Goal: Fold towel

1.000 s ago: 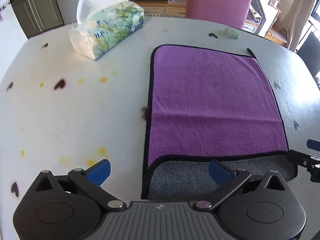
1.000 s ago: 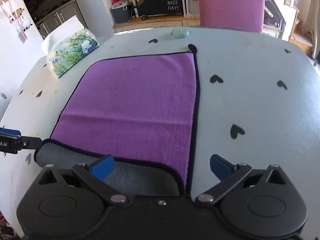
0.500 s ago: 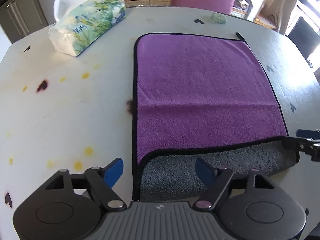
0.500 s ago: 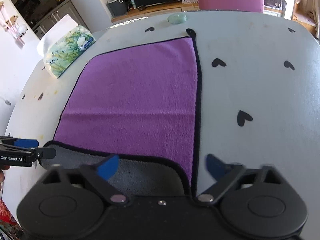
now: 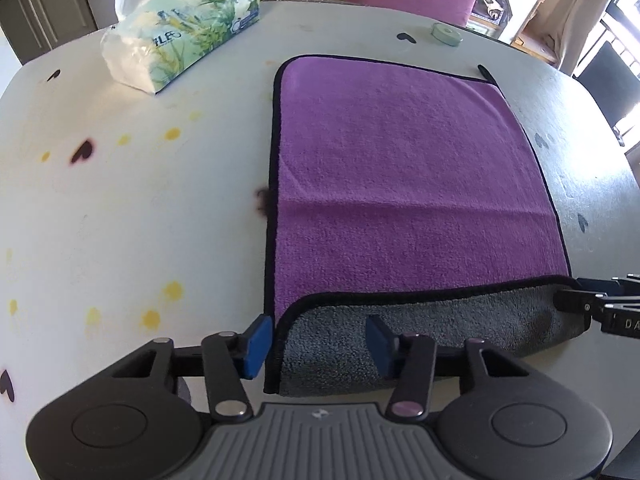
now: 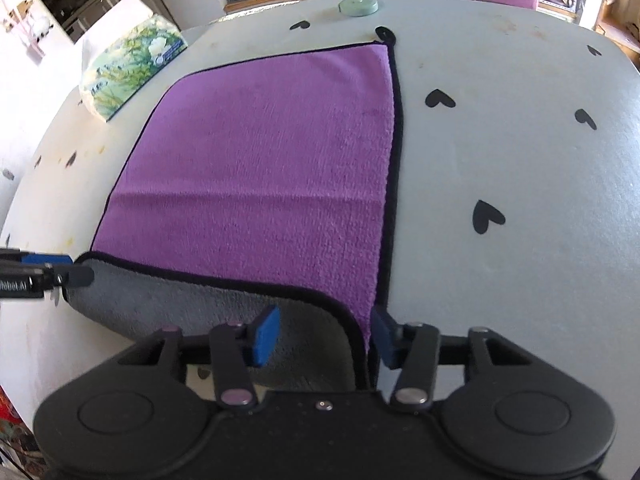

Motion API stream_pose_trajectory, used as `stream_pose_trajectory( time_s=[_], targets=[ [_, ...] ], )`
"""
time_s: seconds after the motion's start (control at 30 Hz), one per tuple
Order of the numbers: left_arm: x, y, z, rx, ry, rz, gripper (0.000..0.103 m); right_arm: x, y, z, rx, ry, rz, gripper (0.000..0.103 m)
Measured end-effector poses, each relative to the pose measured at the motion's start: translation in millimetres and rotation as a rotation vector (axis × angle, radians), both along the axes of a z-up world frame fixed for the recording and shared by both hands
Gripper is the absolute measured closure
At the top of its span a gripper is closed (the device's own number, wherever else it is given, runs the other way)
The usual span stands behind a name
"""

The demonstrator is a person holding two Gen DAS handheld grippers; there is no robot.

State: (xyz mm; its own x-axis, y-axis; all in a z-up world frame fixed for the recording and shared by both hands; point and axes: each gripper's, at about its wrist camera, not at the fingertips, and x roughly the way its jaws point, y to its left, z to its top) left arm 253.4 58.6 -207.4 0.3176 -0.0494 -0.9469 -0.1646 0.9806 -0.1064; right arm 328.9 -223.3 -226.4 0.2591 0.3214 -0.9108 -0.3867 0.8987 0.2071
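Now the first fold begins: left gripper (image 5: 318, 340) and right gripper (image 6: 326, 334), both agape, straddle the towel (image 5: 400, 184) near corners; next, clamp and carry toward twelve o'clock.

Purple towel (image 5: 404, 184) flat on the table, black-edged, near edge turned over, grey underside up.

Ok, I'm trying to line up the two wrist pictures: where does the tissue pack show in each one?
Left wrist view: the tissue pack lies at the upper left, left of the purple towel.
Right wrist view: the tissue pack sits at the upper left, beyond the towel's far left corner.
Shared landmark: the small round green disc at the table's far edge.
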Motion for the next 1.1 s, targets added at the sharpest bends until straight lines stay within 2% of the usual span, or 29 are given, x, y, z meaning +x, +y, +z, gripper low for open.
stream_pose_trajectory(
  time_s=[0.07,0.2,0.47,0.6,0.77,0.97,1.1],
  targets=[
    [0,2,0,-0.002,0.005,0.000,0.055,-1,2,-1,-0.017,0.003,0.017,0.060],
    [-1,4,-2,-0.002,0.013,0.001,0.056,-2,2,-1,-0.039,0.004,0.032,0.066],
    [0,5,-10,0.018,0.032,-0.015,0.057,-1,1,-1,-0.070,0.006,0.033,0.071],
    [0,3,-12,0.028,0.043,-0.037,0.068,0,0,-1,-0.080,0.010,0.041,0.076],
    [-1,1,-12,0.058,0.048,-0.064,0.091,-2,3,-1,-0.085,0.015,0.063,0.086],
    [-2,-1,-8,0.084,0.051,-0.089,0.097,-7,8,0,-0.105,0.013,0.104,0.099],
    [-2,-1,0,0.096,0.031,-0.087,0.097,-9,8,5,-0.107,-0.002,0.108,0.099]
  ],
)
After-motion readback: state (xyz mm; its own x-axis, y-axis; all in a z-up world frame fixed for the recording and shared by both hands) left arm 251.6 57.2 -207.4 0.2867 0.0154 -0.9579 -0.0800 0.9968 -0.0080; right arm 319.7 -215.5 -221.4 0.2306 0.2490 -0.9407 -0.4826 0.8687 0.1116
